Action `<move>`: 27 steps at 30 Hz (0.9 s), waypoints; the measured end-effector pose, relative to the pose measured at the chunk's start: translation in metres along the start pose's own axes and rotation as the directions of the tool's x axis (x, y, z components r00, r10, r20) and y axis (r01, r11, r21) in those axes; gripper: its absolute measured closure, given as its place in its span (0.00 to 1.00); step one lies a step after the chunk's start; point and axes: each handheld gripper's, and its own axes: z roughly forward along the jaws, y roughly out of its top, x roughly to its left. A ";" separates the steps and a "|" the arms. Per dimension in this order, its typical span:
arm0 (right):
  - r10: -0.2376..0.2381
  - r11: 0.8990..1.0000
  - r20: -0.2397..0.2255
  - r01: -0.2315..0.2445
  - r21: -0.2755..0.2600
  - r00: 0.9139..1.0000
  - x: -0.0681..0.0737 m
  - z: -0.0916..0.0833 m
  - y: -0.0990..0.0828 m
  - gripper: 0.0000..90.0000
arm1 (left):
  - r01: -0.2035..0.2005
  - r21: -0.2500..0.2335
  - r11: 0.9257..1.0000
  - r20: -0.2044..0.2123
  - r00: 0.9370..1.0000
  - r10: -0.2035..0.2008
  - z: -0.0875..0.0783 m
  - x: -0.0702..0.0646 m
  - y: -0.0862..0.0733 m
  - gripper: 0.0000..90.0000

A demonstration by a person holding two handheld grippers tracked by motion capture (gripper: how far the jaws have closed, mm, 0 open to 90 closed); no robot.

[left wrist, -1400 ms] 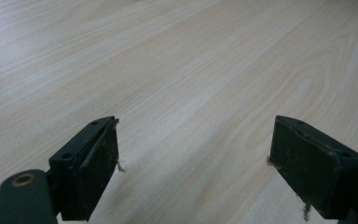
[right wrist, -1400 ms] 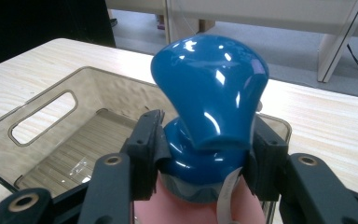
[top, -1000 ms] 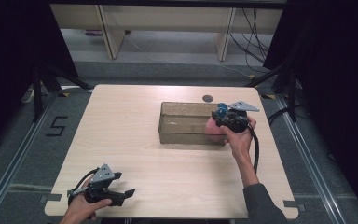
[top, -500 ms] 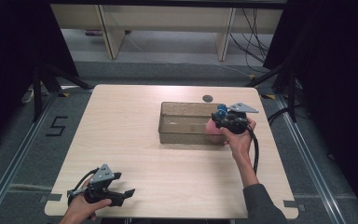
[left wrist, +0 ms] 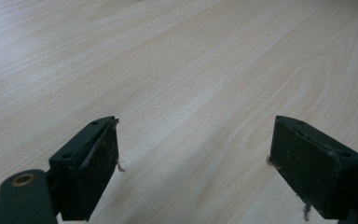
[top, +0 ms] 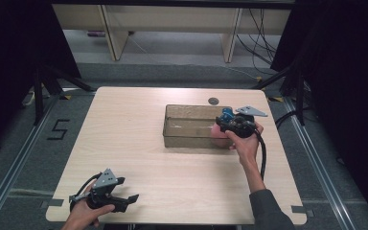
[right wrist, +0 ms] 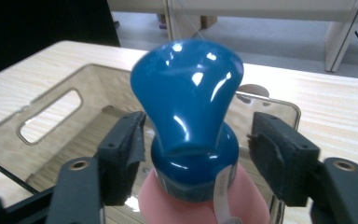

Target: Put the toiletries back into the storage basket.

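Seemingly a put-away is near its end: from the high view, the right gripper point(top: 229, 125) hovers at the clear bin's point(top: 175, 138) right end with a blue-capped pink object point(top: 217, 132), not yet resting inside. The left gripper point(top: 124, 200) idles well away, at the table's point(top: 139, 120) near edge.

Left gripper view: jaws spread over bare wood.

Right gripper view: jaws flank the blue cap point(right wrist: 186, 112) (gaps show both sides), wrist tilted over the bin.

a lab or test studio is suggested: a bare wooden table point(top: 139, 143) is set on a grey floor point(top: 9, 158) marked with tape and the number 5 point(top: 57, 130), dark curtains point(top: 9, 52) are hung at both sides, and loose cables point(top: 261, 28) are trailed behind.
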 end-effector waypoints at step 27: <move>0.029 0.999 0.004 -0.029 -0.017 1.000 0.008 -0.012 0.002 0.26 | -0.005 0.002 1.000 -0.002 1.000 0.005 -0.001 0.000 0.000 0.17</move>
